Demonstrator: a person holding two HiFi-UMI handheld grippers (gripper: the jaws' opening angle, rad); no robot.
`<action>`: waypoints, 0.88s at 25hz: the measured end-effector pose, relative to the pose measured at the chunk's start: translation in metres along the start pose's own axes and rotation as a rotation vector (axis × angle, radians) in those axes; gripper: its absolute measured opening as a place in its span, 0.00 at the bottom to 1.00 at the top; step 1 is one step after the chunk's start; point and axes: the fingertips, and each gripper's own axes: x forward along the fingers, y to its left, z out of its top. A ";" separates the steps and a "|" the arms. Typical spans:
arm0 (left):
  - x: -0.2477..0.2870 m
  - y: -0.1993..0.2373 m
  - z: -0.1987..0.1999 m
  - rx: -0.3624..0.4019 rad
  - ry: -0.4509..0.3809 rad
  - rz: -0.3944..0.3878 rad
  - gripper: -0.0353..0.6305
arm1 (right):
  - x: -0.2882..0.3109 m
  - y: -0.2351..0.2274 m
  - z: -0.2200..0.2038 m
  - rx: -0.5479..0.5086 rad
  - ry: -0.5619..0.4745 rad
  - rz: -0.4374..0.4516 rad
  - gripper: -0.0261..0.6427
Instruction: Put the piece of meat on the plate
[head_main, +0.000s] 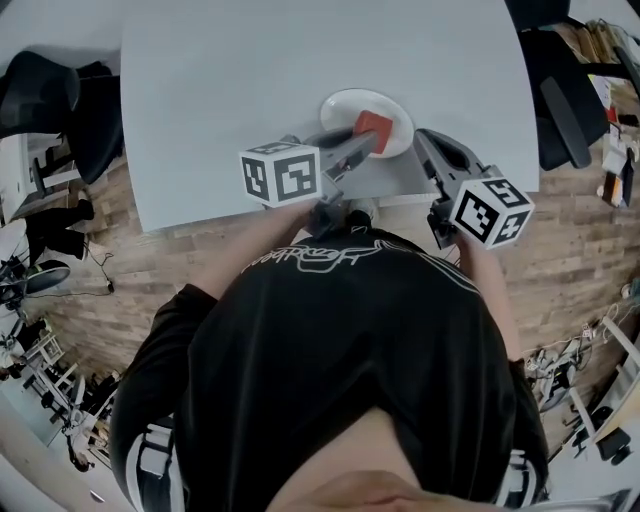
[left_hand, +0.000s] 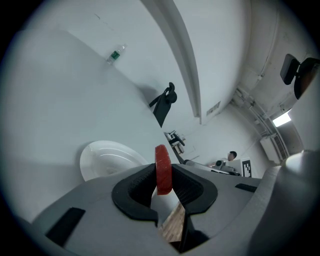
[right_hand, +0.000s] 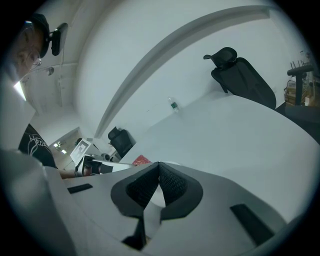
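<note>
Carrying stage, near its close by the look of it. Gripping the piece of meat (left_hand: 163, 167) on edge, upright, between the closed pads of the left gripper (head_main: 366, 143). Poised at the near side of the white plate (head_main: 338, 104) on the pale table (head_main: 250, 60), seemingly above the dish and not yet resting on it. Holding the right gripper (right_hand: 159, 169) just beside the plate, jaws pressed together on nothing. Next, most likely: lower until the meat meets the dish well inside the rim, then part the jaws and draw back without dragging it off. Worth minding a topple, given the on-edge grip
</note>
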 end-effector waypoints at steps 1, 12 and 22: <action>0.002 0.003 -0.003 0.004 0.007 0.007 0.19 | 0.000 -0.002 -0.002 0.002 0.005 -0.002 0.05; 0.018 0.033 -0.017 0.042 0.070 0.079 0.19 | 0.005 -0.012 -0.015 0.028 0.031 -0.011 0.05; 0.023 0.043 -0.021 0.069 0.086 0.106 0.19 | 0.007 -0.014 -0.021 0.034 0.054 -0.005 0.05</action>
